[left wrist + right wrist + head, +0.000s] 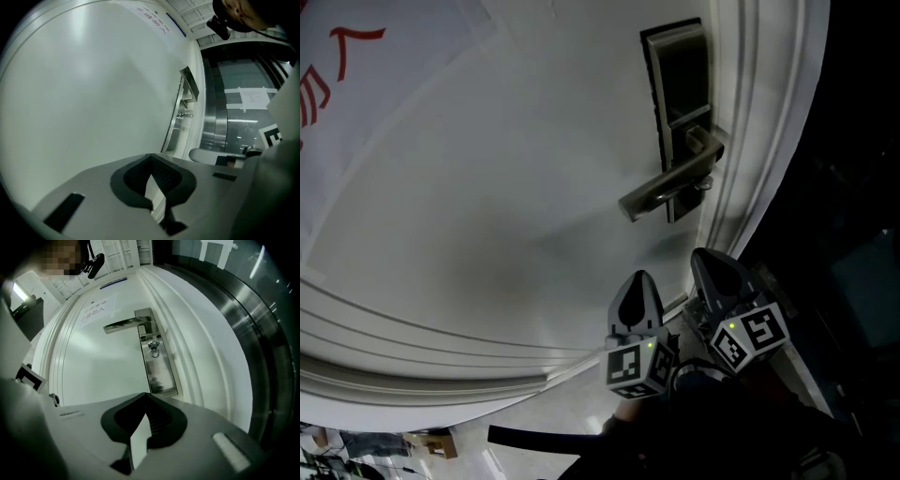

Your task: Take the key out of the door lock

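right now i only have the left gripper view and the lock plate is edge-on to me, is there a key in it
observer: yes. In the right gripper view a key, with what looks like a ring on it, sits in the lock plate just below the lever handle.
operator: is the right gripper on the key
observer: no. The right gripper is short of the door, with its jaws together and nothing between them.
operator: where am i next to it
observer: in the head view the left gripper is just left of the right one, below the handle's free end. The right one is under the lock plate.
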`<state>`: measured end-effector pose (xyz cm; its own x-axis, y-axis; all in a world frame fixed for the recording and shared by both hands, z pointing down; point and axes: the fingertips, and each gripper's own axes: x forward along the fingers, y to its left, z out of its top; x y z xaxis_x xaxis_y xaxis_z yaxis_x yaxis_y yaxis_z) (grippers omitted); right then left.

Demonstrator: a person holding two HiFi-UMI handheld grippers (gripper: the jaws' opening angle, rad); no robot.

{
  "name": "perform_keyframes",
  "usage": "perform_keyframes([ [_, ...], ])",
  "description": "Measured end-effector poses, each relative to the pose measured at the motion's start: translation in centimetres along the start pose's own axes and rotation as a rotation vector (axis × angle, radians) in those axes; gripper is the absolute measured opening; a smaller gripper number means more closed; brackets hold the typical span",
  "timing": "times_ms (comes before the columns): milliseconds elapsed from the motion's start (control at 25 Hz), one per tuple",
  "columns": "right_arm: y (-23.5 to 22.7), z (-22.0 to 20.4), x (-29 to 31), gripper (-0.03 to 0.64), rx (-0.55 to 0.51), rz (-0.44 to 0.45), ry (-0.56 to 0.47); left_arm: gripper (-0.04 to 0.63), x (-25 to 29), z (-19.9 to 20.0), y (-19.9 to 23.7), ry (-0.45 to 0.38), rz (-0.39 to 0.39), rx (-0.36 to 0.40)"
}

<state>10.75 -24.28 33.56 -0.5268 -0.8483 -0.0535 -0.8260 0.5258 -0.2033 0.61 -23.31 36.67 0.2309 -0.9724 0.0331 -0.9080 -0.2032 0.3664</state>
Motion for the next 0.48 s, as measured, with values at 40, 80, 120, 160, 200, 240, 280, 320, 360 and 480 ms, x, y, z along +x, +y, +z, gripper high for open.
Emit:
perform_keyframes([
  [40, -0.1, 0.1, 0.0, 0.002, -0.004, 0.004, -0.002, 0.0, 0.0, 0.0, -0.1, 0.0, 0.004, 0.0],
  [80, -0.1, 0.2, 0.1, 0.002, -0.01, 0.007, -0.004, 0.0, 0.1, 0.1, -0.1, 0.0, 0.009, 0.0],
  [120, -0.1, 0.4, 0.2, 0.002, -0.017, 0.01, -0.004, 0.0, 0.2, 0.3, -0.2, 0.0, 0.009, 0.001],
  [160, -0.1, 0.5, 0.3, 0.002, -0.026, 0.013, -0.006, 0.0, 0.4, 0.5, -0.3, -0.001, 0.006, 0.005],
  [200, -0.1, 0.8, 0.4, 0.002, -0.033, 0.014, -0.012, 0.0, 0.6, 0.7, -0.3, -0.003, 0.002, 0.009],
  [240, -0.1, 1.1, 0.5, 0.002, -0.041, 0.012, -0.02, 0.0, 0.8, 1.0, -0.4, -0.005, -0.004, 0.013],
  [280, -0.1, 1.5, 0.6, 0.002, -0.048, 0.008, -0.03, 0.0, 1.0, 1.2, -0.5, -0.006, -0.013, 0.016],
  [320, -0.1, 1.9, 0.6, 0.002, -0.055, 0.002, -0.043, 0.0, 1.1, 1.4, -0.6, -0.008, -0.025, 0.02],
  [360, -0.2, 2.4, 0.7, 0.002, -0.064, -0.008, -0.058, 0.0, 1.2, 1.6, -0.6, -0.012, -0.037, 0.023],
  [480, -0.3, 4.1, 0.7, 0.002, -0.117, -0.053, -0.112, 0.0, 1.5, 2.4, -0.4, -0.027, -0.061, 0.029],
])
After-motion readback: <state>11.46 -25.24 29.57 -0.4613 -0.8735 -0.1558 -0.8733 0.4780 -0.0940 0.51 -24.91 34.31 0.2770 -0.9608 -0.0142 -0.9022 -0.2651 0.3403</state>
